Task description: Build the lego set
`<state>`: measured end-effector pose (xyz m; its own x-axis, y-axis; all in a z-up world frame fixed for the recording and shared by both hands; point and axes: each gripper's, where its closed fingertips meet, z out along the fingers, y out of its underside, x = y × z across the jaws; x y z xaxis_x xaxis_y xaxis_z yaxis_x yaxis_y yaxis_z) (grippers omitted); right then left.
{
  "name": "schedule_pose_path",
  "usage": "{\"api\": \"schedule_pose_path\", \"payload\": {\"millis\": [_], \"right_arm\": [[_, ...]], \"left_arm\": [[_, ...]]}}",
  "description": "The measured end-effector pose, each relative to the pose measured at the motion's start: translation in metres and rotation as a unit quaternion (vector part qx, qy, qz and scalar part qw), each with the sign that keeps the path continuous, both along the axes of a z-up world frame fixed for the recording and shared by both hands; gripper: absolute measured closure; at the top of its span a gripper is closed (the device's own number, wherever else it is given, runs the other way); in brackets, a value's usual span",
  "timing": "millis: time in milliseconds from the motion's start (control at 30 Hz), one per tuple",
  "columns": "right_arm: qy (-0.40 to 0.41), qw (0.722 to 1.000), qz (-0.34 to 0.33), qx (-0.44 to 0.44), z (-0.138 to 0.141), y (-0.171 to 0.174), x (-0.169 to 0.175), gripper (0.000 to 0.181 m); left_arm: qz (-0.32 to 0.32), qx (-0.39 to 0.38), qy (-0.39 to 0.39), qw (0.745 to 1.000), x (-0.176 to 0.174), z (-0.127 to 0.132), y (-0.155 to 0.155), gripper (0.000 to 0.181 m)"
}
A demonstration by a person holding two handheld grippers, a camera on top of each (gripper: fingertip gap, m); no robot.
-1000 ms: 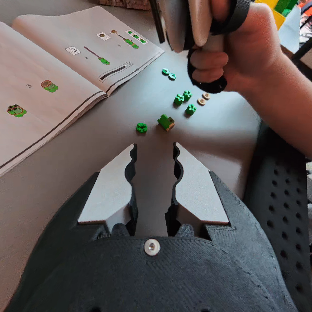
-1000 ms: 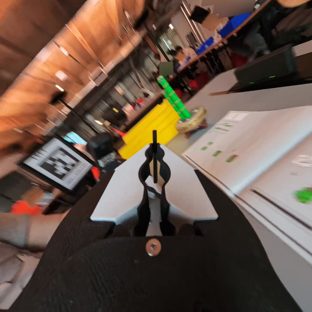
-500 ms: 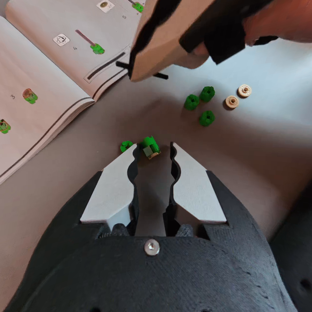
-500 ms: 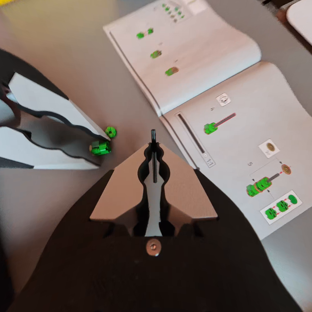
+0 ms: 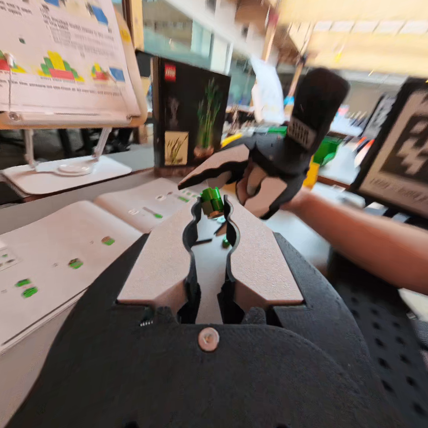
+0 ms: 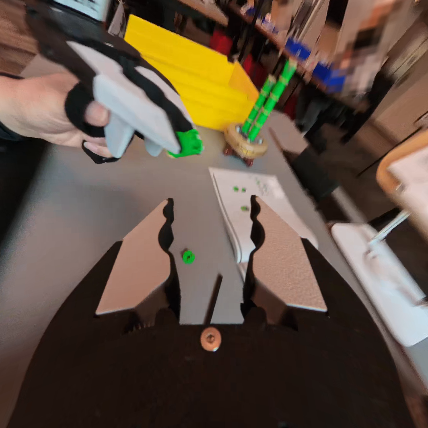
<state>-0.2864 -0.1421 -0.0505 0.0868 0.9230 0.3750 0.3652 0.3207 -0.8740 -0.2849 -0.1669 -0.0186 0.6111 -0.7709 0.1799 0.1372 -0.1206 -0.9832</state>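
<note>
Left gripper [image 5: 212,203] is up off the grey table [image 6: 92,220], clamped on a small green round-brick stack w/ tan base [image 5: 211,203]. Right gripper [image 6: 211,203] gapes wide, holding nothing. Only the right wrist view shows the thin black axle rod [image 6: 214,298] and a loose green round piece [image 6: 188,256] lying under it.

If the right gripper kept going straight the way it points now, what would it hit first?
Probably the grey table: the open right gripper angles down over it, with a small green round piece lying near that line. Depth is unclear.

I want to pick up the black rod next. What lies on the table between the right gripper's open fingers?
In the right wrist view, the right gripper frames bare grey table holding one small green round piece and the thin black rod.
</note>
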Motion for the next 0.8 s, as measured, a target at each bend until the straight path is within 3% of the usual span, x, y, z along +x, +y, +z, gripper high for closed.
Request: {"api": "schedule_pose_path", "payload": {"millis": [100,233,567,800], "right_arm": [[0.038,0.993,0.000,0.112,0.026,-0.023,-0.020,0.110],[0.048,0.970,-0.026,0.238,0.038,-0.034,-0.028,0.136],[0.052,0.980,-0.037,0.188,0.033,-0.028,-0.030,0.156],[0.043,0.982,-0.020,0.183,0.037,-0.032,-0.026,0.157]], "left_arm": [[-0.065,-0.026,-0.111,0.991,-0.008,0.018,-0.009,0.165],[-0.102,-0.063,-0.159,0.980,-0.007,0.020,-0.010,0.165],[-0.130,-0.118,-0.173,0.969,0.000,0.007,-0.007,0.165],[-0.212,-0.190,-0.264,0.922,-0.014,0.015,-0.011,0.148]]}}
